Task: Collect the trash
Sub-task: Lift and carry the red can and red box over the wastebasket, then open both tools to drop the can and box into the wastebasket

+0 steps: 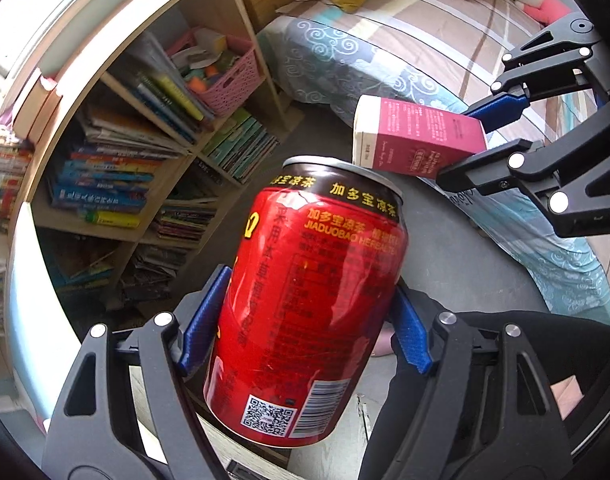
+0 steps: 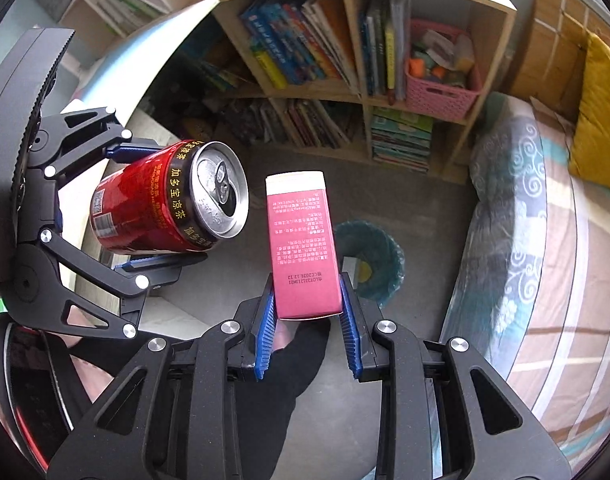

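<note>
My left gripper (image 1: 305, 316) is shut on a red drink can (image 1: 305, 304) and holds it in the air; the can also shows in the right wrist view (image 2: 161, 200), lying sideways with its opened top facing the camera. My right gripper (image 2: 307, 296) is shut on a pink carton box (image 2: 301, 248) and holds it upright above the floor; the box shows in the left wrist view (image 1: 417, 138) too. A bin lined with a blue bag (image 2: 369, 260) stands on the floor just behind and right of the box, partly hidden by it.
A wooden bookshelf (image 2: 357, 92) full of books, with a pink basket (image 2: 441, 92), stands behind. A bed (image 2: 545, 220) with patterned covers runs along the right. A white table edge (image 2: 101, 208) is on the left. Grey floor (image 2: 425, 360) lies below.
</note>
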Available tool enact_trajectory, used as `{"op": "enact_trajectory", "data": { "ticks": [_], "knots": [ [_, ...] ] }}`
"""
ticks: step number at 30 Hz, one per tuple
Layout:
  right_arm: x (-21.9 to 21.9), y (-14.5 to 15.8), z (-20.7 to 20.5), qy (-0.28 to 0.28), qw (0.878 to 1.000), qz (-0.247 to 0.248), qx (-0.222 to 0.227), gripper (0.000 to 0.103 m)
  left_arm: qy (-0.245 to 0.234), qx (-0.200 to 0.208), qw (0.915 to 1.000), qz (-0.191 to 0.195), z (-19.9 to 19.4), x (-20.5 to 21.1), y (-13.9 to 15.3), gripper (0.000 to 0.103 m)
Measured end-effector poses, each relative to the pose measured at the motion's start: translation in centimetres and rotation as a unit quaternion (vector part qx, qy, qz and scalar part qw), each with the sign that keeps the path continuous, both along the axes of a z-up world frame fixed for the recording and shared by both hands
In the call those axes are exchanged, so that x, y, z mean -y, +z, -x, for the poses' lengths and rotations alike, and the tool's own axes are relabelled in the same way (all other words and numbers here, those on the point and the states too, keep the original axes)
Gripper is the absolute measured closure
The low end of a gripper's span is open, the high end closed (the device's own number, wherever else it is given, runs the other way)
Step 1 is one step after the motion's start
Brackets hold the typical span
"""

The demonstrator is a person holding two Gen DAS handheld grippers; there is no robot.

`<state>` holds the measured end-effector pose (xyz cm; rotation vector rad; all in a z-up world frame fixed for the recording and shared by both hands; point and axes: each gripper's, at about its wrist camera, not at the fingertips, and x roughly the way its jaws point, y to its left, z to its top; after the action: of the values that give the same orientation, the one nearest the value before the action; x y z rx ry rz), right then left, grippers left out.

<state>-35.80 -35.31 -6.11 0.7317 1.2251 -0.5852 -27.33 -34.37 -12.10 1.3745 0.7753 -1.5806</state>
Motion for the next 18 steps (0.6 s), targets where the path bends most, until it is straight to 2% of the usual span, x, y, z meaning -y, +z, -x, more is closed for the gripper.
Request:
{"op": "enact_trajectory", "data": {
  "ticks": [18],
  "knots": [
    [0.5,-1.0,1.5,-0.015,1.0,-0.011,0.003,0.073,-0.014,0.006,0.9998,-0.014,1.5,1.0,-0.6,0.03]
  ]
}}
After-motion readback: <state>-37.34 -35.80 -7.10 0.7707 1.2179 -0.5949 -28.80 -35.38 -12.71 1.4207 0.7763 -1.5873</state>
